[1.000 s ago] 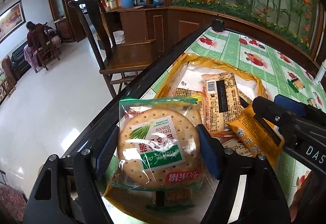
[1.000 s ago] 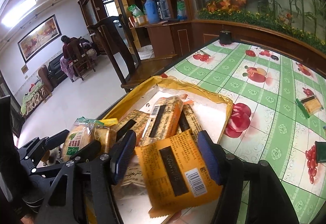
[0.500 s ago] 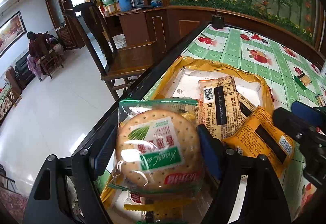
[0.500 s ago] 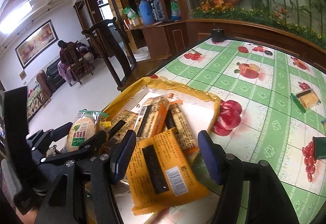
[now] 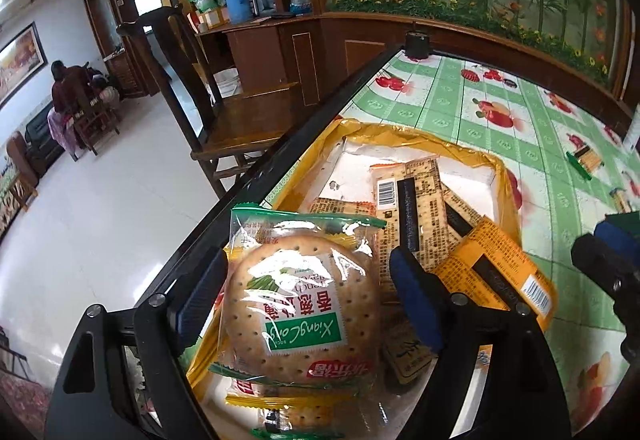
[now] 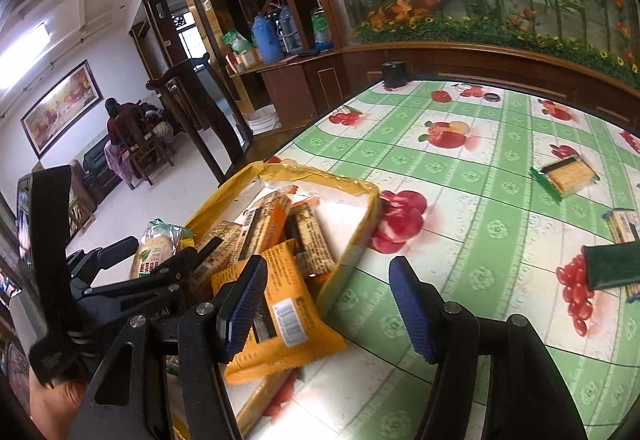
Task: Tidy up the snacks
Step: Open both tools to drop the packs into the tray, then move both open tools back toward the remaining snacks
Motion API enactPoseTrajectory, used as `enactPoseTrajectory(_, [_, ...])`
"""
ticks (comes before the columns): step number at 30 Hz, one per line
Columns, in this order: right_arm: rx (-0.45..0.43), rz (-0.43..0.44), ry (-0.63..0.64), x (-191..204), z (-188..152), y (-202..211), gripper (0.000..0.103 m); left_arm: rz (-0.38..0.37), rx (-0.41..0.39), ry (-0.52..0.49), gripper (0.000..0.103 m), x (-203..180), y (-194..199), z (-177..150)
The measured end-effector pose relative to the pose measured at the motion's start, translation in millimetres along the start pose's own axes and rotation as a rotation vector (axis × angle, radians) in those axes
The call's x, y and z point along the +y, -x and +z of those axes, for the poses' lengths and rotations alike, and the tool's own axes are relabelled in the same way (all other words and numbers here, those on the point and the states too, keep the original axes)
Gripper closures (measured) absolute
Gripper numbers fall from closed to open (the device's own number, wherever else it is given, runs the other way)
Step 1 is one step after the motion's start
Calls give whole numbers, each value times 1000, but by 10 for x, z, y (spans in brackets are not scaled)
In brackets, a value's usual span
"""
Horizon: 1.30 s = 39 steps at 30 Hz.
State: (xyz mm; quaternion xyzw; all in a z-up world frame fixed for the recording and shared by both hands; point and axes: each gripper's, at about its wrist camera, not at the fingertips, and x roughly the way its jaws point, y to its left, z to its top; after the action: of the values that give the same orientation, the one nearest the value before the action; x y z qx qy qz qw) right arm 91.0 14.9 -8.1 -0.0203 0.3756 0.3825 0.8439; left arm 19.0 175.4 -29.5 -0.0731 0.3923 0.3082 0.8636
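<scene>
The orange packet (image 6: pixel 276 314) has been let go since a second ago: it's now dropped on the near rim of the yellow box (image 6: pixel 362 228), half hanging out over the tablecloth (image 6: pixel 460 240), and the right gripper (image 6: pixel 324 306) has been pulled back, its blue pads spread wide with nothing between them. The round cracker pack (image 5: pixel 300 304) is kept pinched between the pads of the left gripper (image 5: pixel 308 300), held up over the box's near end. More long wrapped bars (image 5: pixel 412 216) are piled inside the box, which is parked at the left edge of the table beside a wooden chair (image 5: pixel 224 120). A few stray cracker packs (image 6: pixel 566 174) are left scattered toward the table's right side.
</scene>
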Motion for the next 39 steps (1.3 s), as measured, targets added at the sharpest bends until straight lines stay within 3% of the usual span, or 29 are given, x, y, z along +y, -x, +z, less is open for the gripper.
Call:
enactPoseTrajectory(10, [-21, -14, -30, -156, -67, 223, 38, -2, 10, -12, 17, -111, 77, 3])
enactPoseTrajectory(20, [-43, -27, -52, -251, -150, 415, 38, 28, -47, -22, 17, -77, 303, 38])
enactPoseTrajectory(29, [-52, -62, -86, -443, -288, 596, 38, -38, -69, -82, 17, -396, 500, -18])
enactPoseTrajectory(39, [-70, -143, -165, -941, -509, 978, 38, -130, -63, -162, 17, -945, 644, -129])
